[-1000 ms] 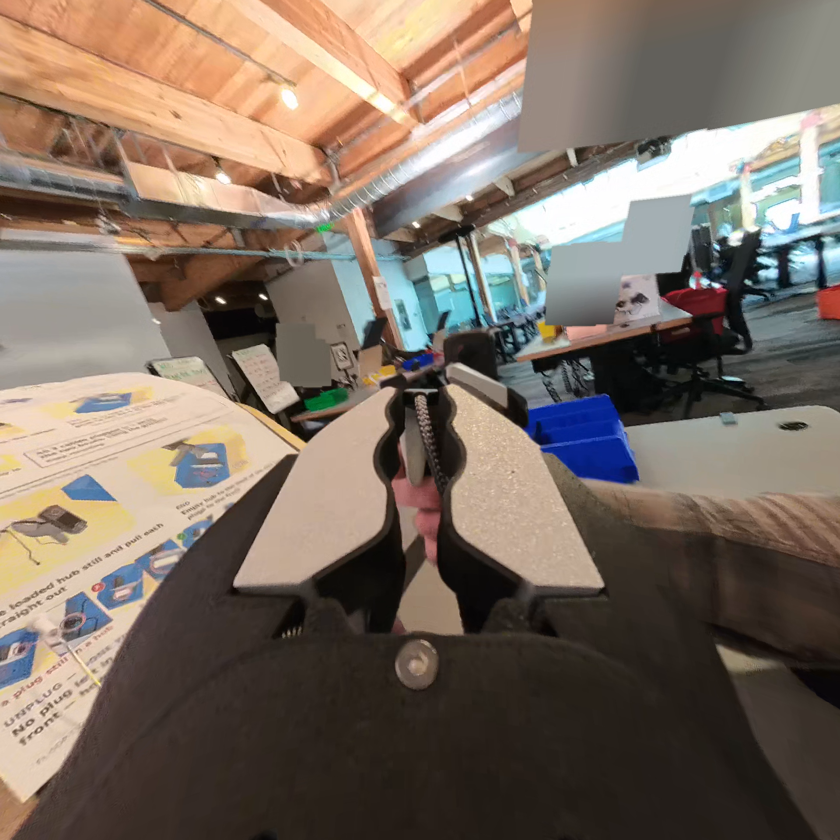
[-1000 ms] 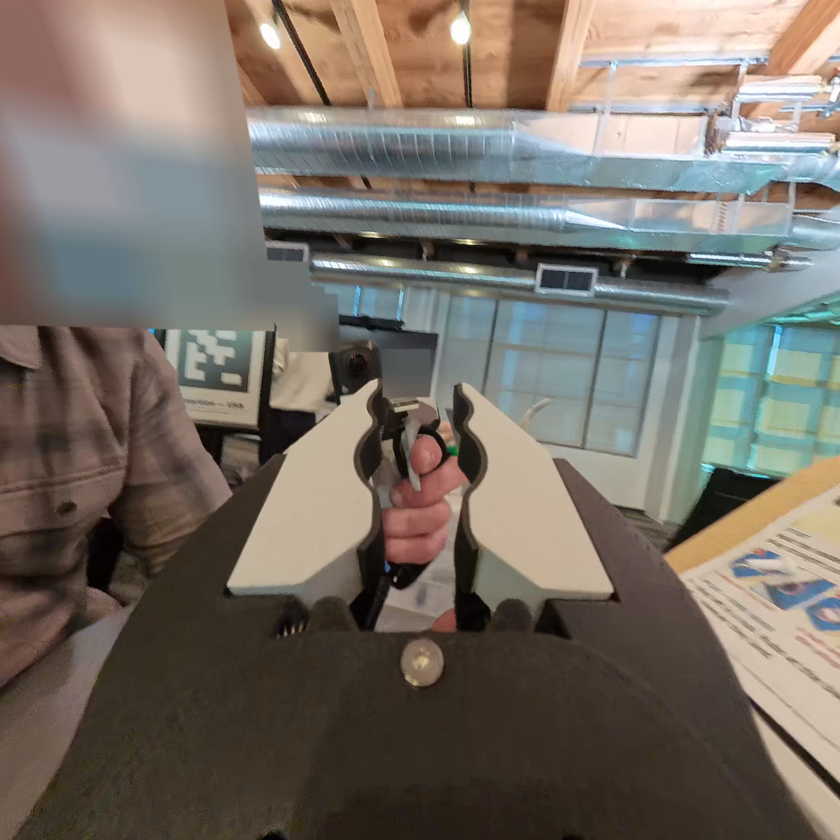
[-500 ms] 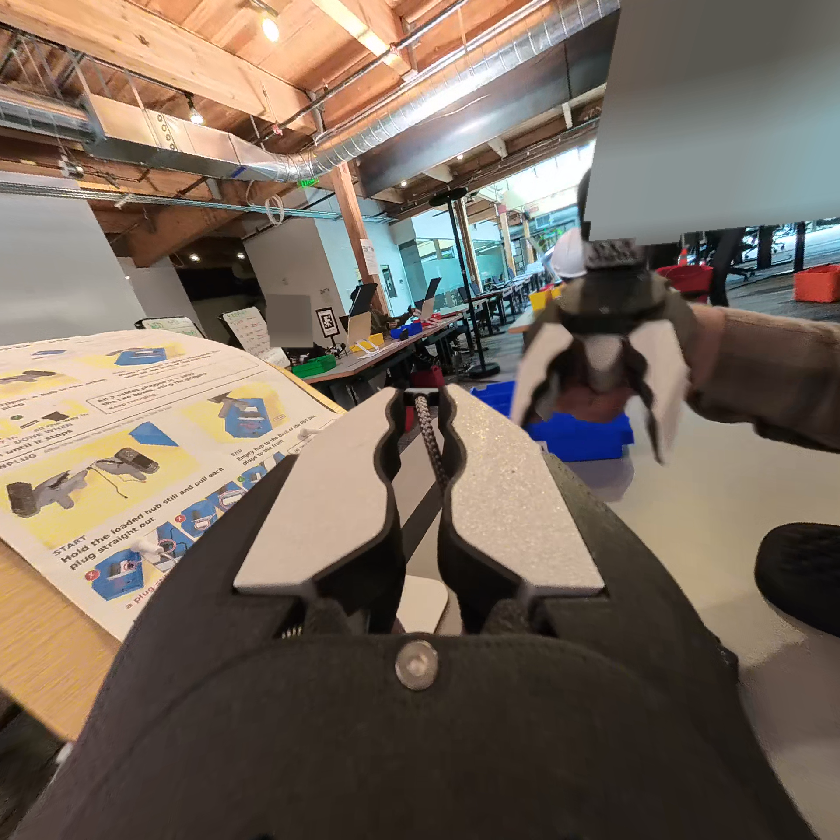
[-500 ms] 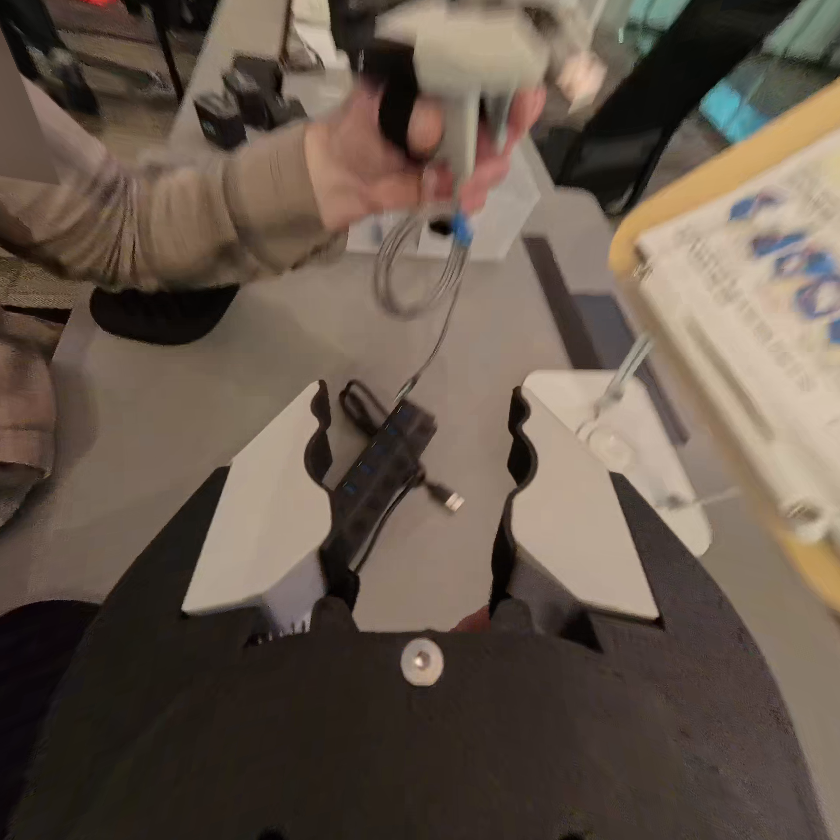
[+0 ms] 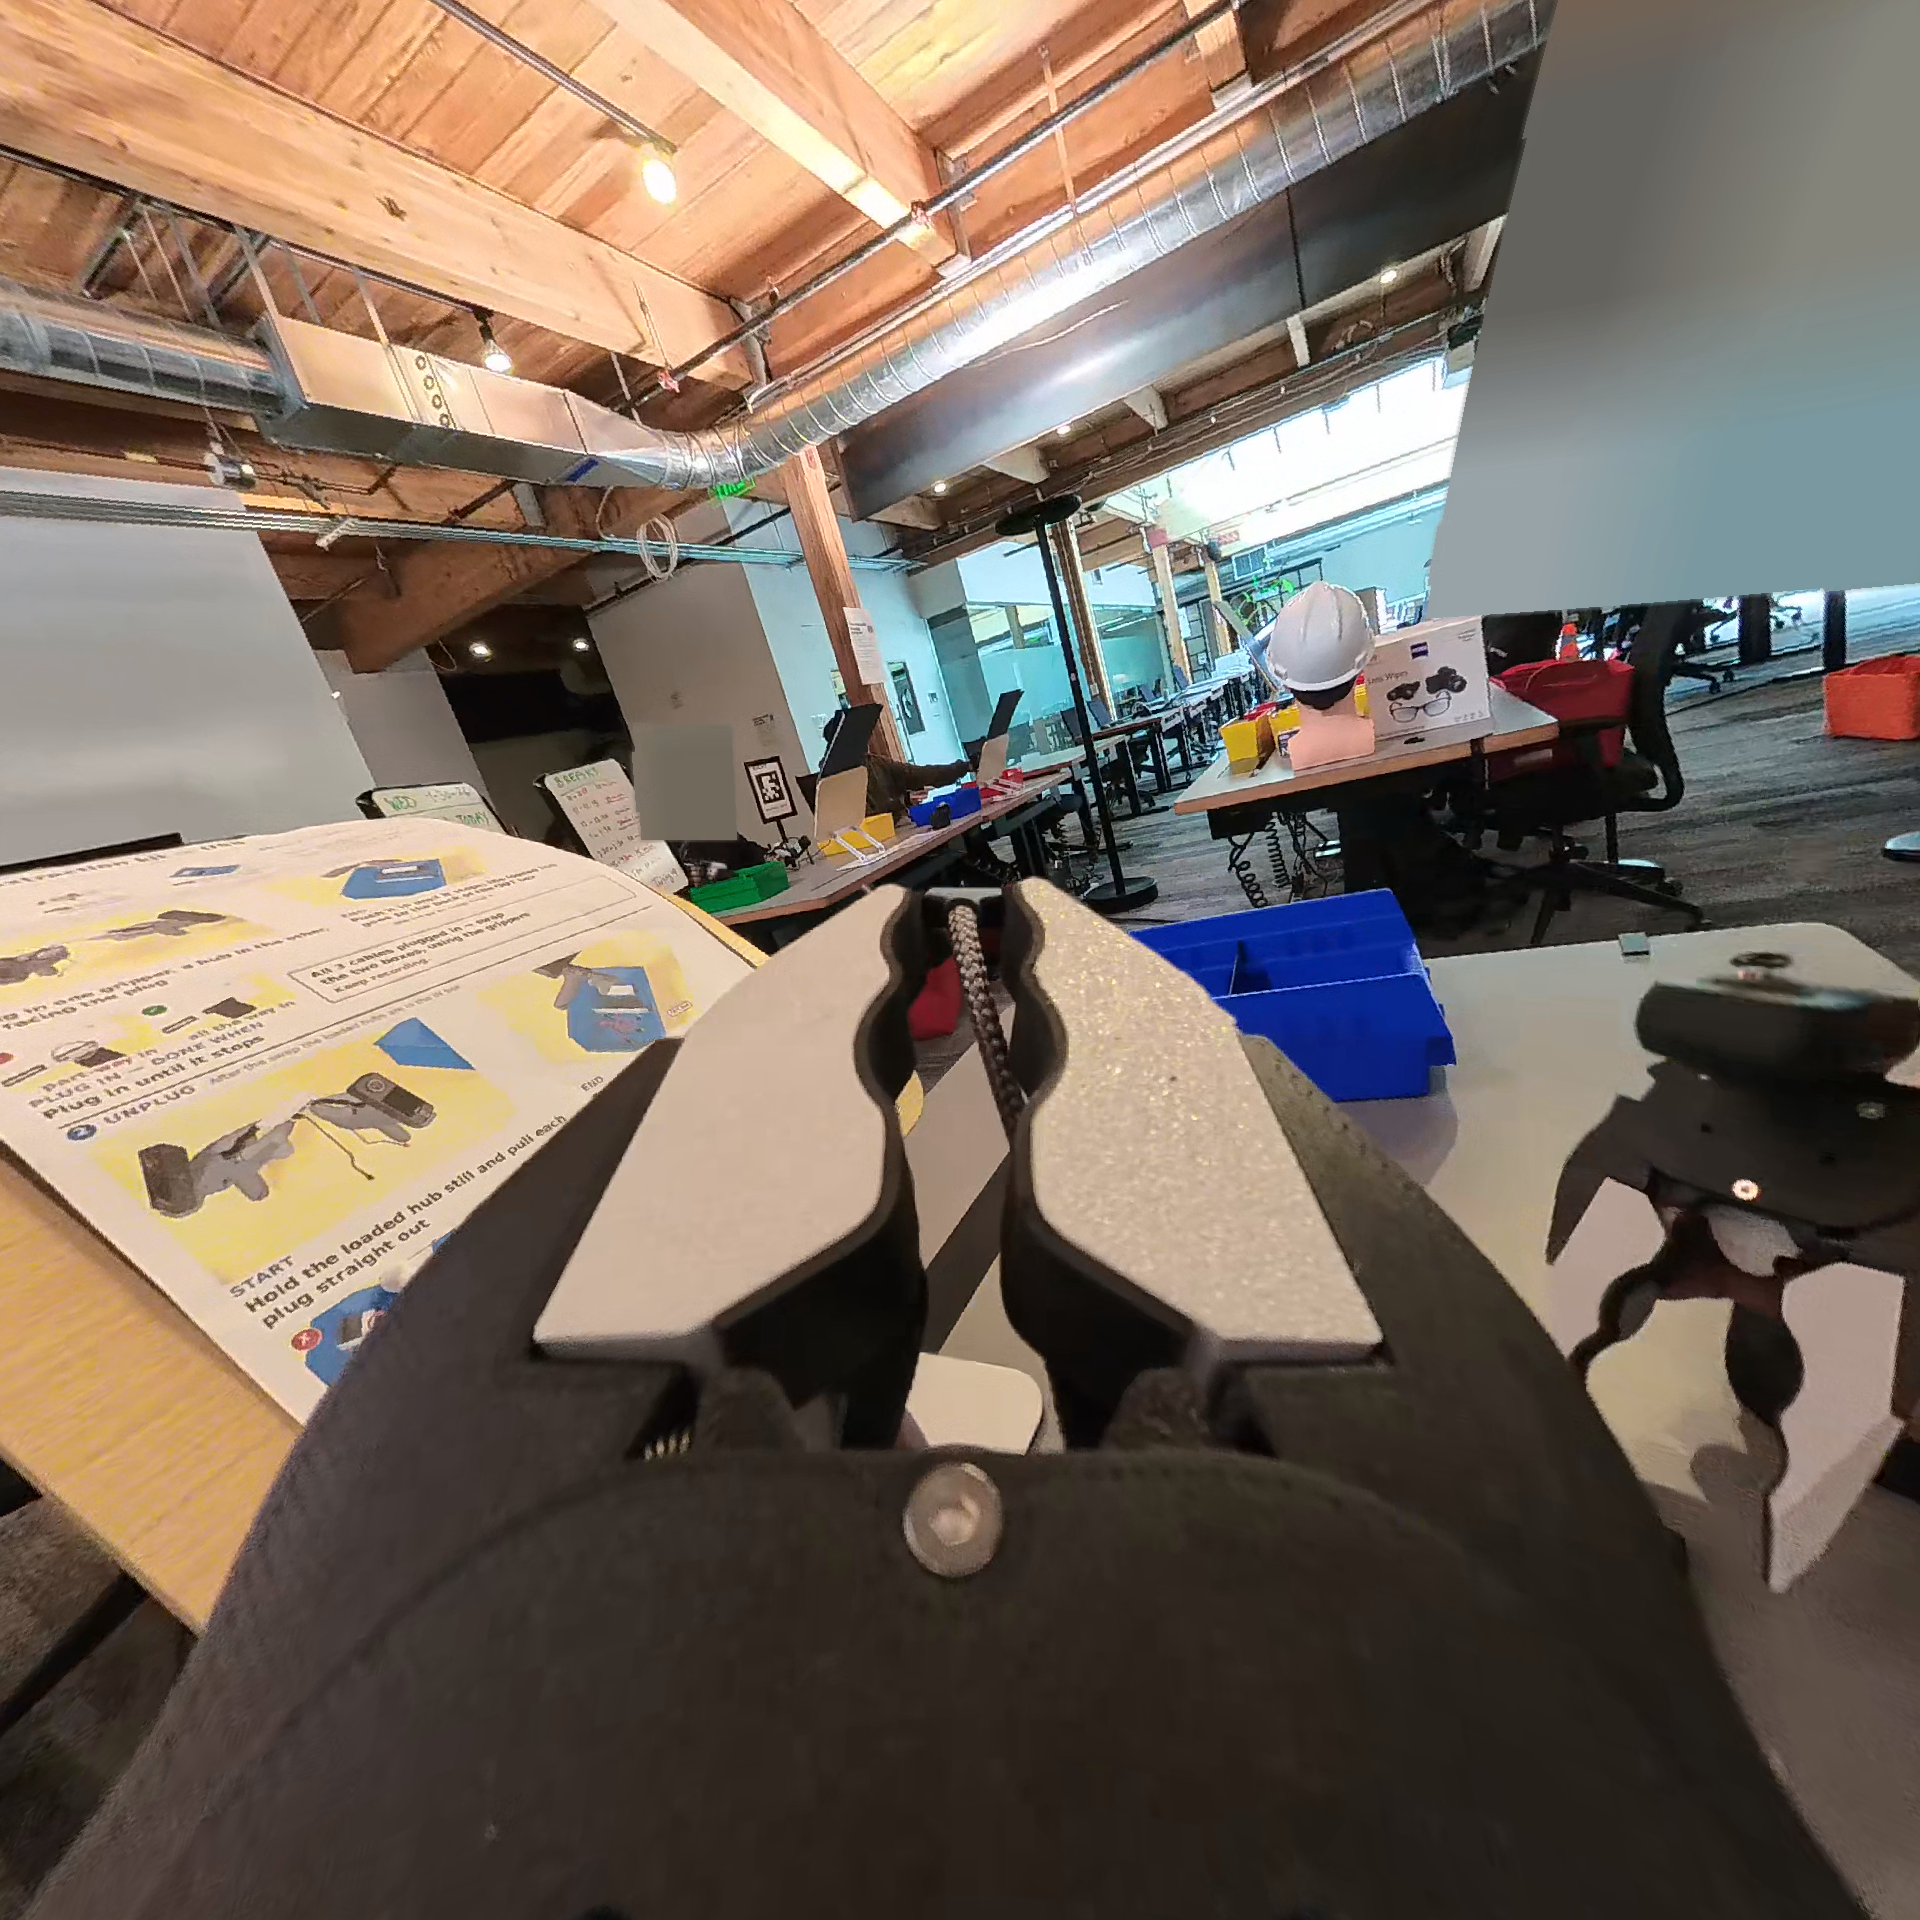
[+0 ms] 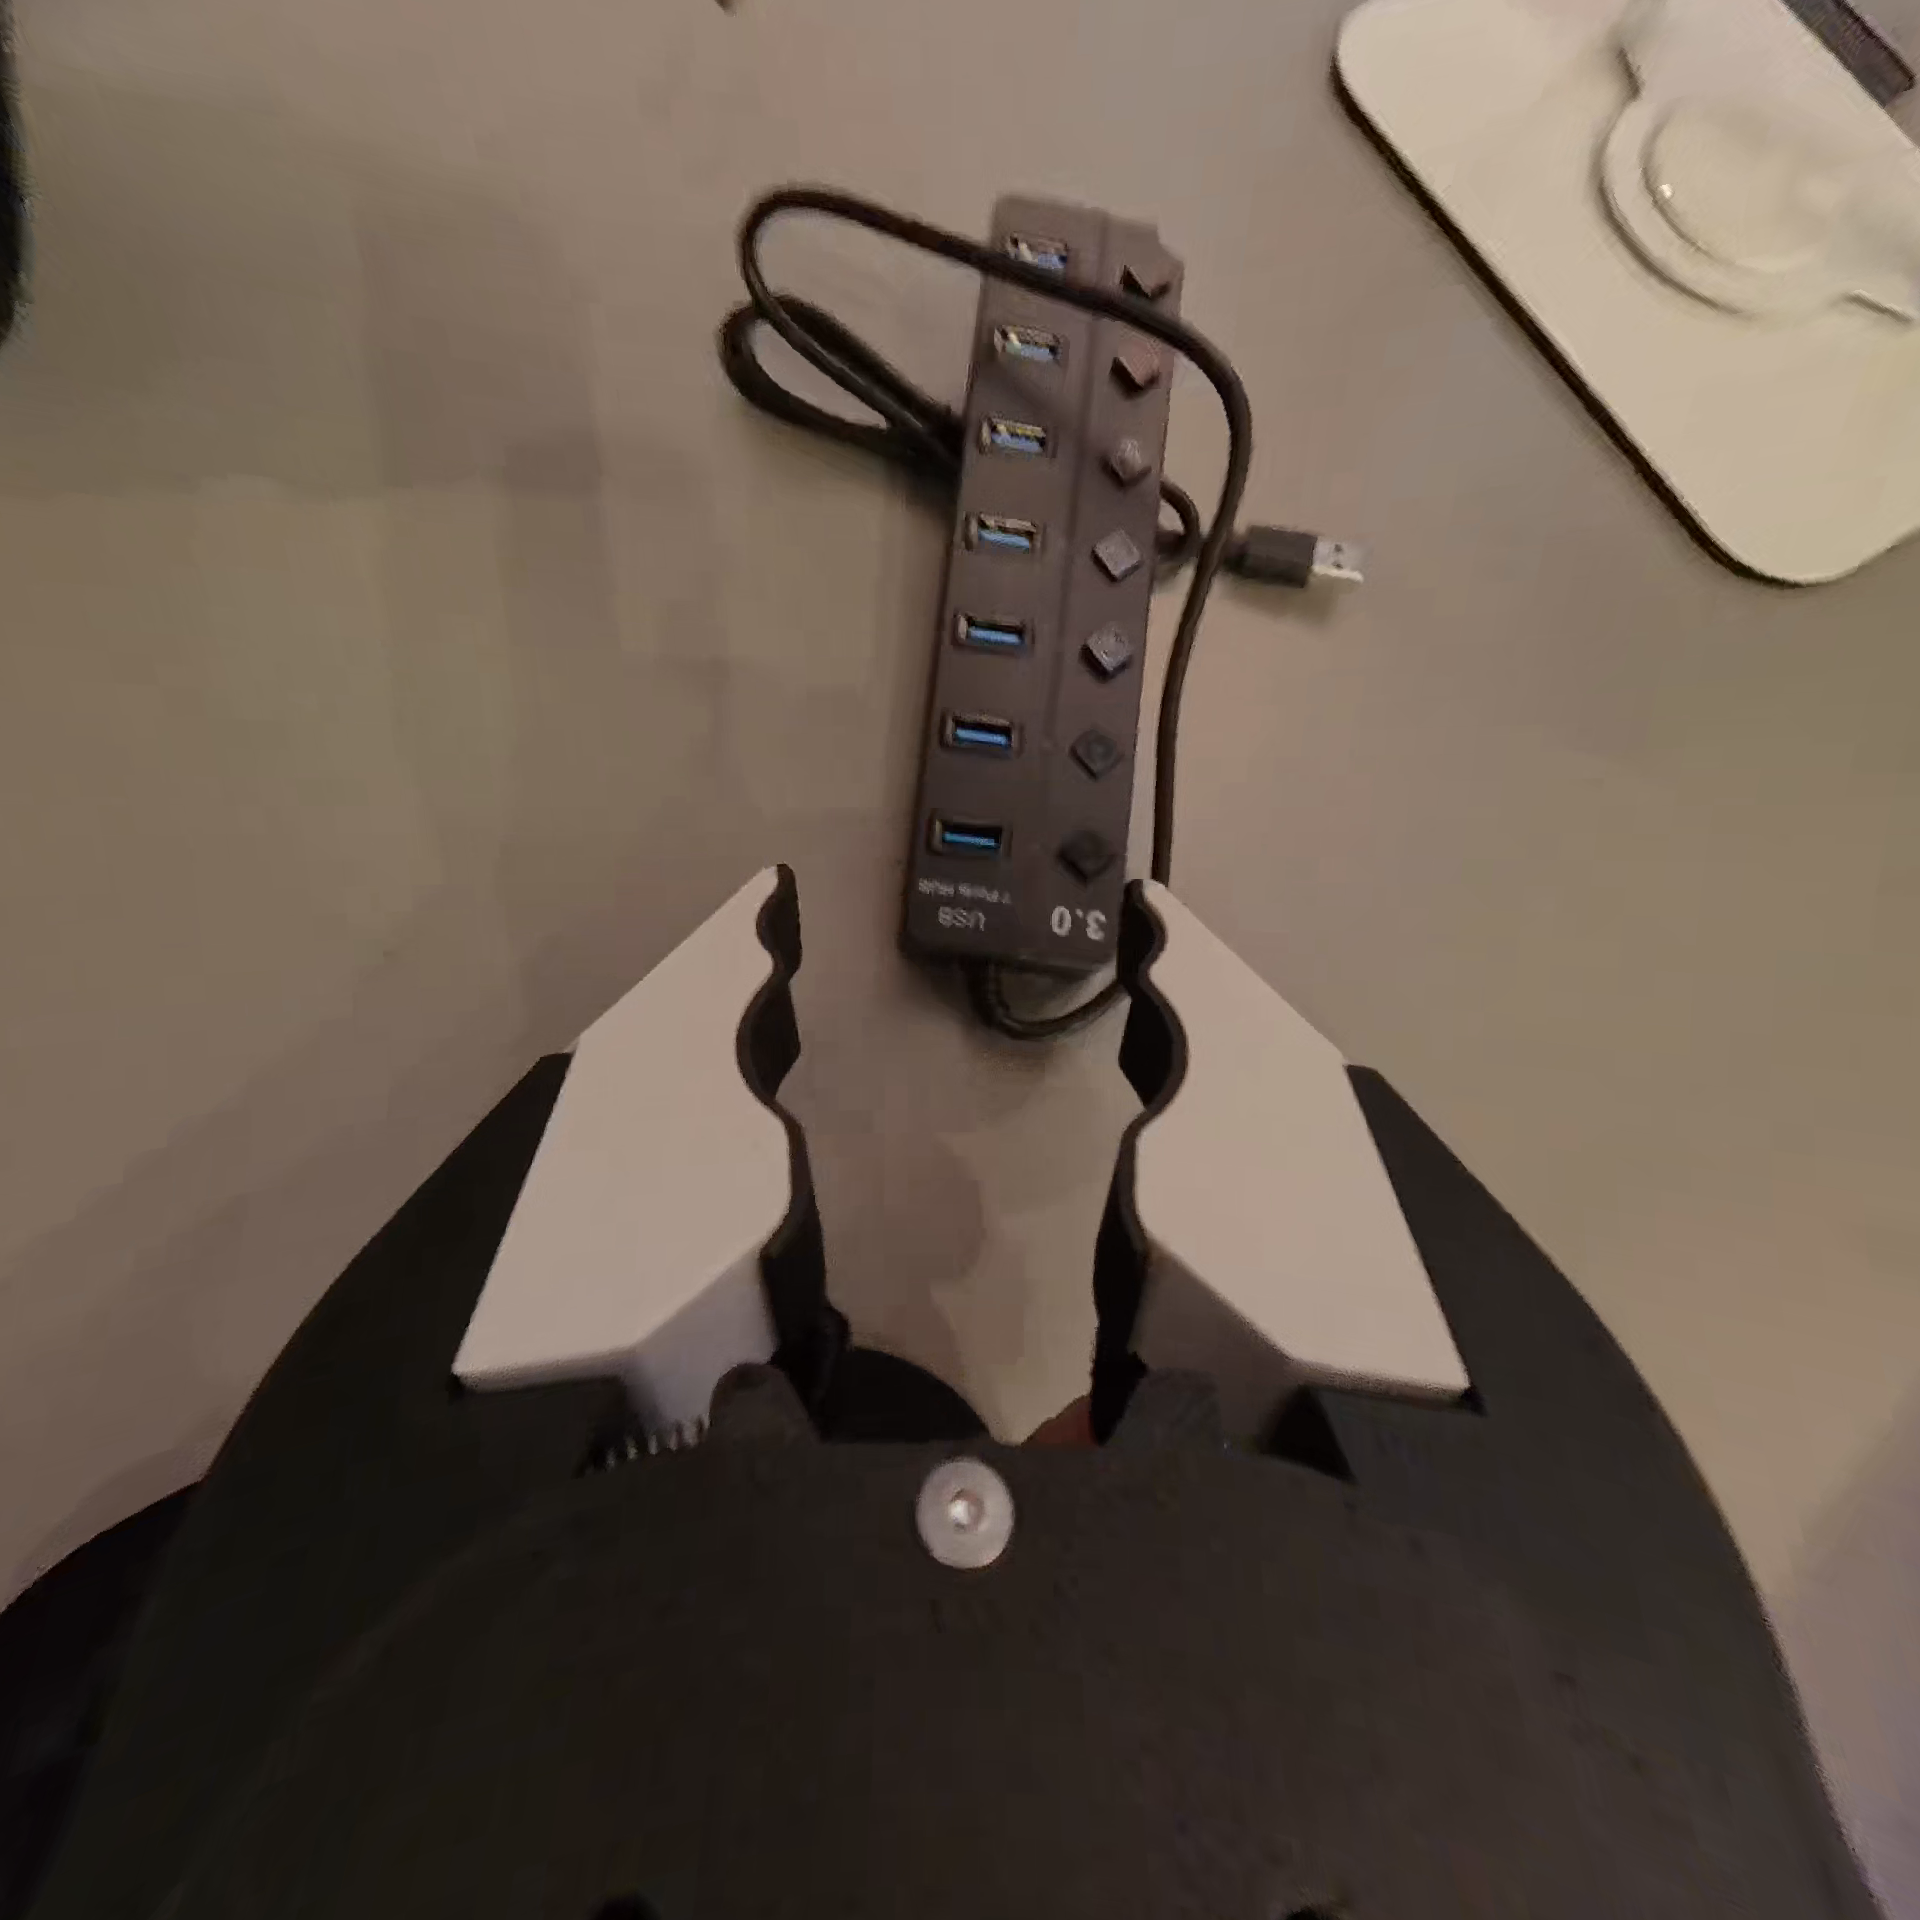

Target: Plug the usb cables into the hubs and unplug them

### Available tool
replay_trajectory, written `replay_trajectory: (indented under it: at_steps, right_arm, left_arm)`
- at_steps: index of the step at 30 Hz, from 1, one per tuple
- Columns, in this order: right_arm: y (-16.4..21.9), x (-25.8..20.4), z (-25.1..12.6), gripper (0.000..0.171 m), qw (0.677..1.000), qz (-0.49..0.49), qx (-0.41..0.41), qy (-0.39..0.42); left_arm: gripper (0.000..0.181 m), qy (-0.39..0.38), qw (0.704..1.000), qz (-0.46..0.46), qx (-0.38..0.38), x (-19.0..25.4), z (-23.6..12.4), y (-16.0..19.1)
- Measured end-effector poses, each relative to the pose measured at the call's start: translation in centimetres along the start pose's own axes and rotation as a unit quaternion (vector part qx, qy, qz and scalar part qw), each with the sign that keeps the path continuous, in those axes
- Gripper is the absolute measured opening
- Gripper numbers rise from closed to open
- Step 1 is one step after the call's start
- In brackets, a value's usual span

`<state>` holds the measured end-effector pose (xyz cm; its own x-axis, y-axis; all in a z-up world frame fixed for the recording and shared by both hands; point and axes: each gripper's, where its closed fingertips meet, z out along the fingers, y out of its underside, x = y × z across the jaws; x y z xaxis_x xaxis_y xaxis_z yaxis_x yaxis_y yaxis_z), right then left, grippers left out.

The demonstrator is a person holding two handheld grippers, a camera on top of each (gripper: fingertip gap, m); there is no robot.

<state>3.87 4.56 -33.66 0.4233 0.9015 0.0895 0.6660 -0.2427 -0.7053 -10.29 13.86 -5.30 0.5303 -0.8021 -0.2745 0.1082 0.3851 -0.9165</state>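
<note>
While the right claw [image 6: 961, 925] hangs spread just short of the hub's [image 6: 1039, 613] near end, nothing is gripped there; hub lies flat on the grey desk [image 6: 416, 520], ports up and all empty, its own lead [image 6: 1205, 499] looped round it. Left claw [image 5: 961, 945] is pinched on a braided cable [image 5: 982, 997], raised off the desk; its plug is not visible. Step, as judged: securing the hub before plugging in. Next: straddle the hub's width, close, hold it still.
</note>
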Motion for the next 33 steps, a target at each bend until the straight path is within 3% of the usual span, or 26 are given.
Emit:
replay_trajectory:
  at_steps: [6, 20, 33]
  right_arm:
    - [0.8, 0.9, 1.2, 0.042, 0.999, 0.020, -0.017, 0.021]
    - [2.2, 1.4, 2.8, 0.053, 0.997, 0.049, -0.060, -0.011]
    - [-0.4, 2.6, 1.9, 0.047, 0.999, 0.017, 0.011, -0.027]
  left_arm:
    - [0.013, -0.001, 1.000, -0.001, 0.001, 0.0, 0.0, 0.0]
    - [0.014, 0.008, 1.000, -0.008, -0.003, 0.4, 0.6, 0.7]
    - [0.014, 0.012, 1.000, -0.011, -0.006, 0.5, 0.7, 1.0]
